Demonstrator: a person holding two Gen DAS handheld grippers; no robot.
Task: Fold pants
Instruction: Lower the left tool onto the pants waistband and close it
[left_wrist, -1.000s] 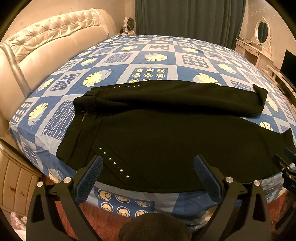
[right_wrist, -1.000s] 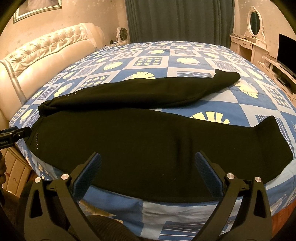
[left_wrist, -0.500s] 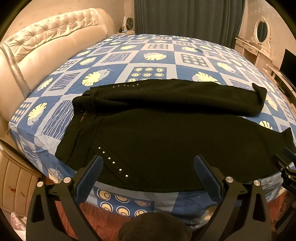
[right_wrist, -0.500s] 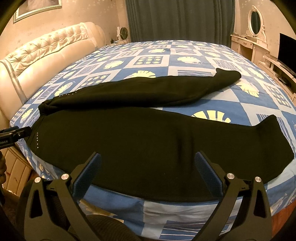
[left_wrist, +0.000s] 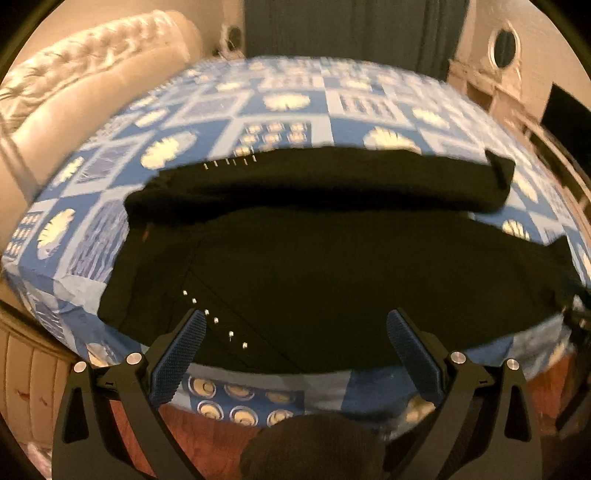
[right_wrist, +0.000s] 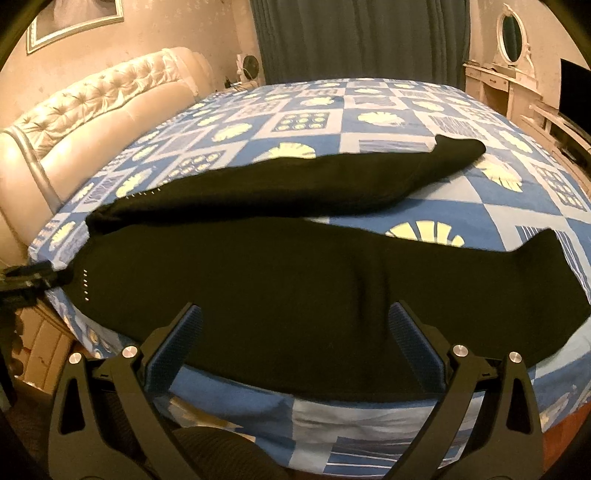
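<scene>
The black pants (right_wrist: 295, 295) lie spread flat along the bed's (right_wrist: 461, 218) near edge, legs splayed apart, so the left gripper (left_wrist: 295, 354) and right gripper (right_wrist: 293, 354), both spread wide and empty, can reach waist and hem.

No legible writing in either view.
Nothing on the black pants (right_wrist: 295, 280), the patterned bed sheet (right_wrist: 369, 110) or the framed picture (right_wrist: 74, 22) at 10 o'clock carries readable text, labels or numbers.
</scene>
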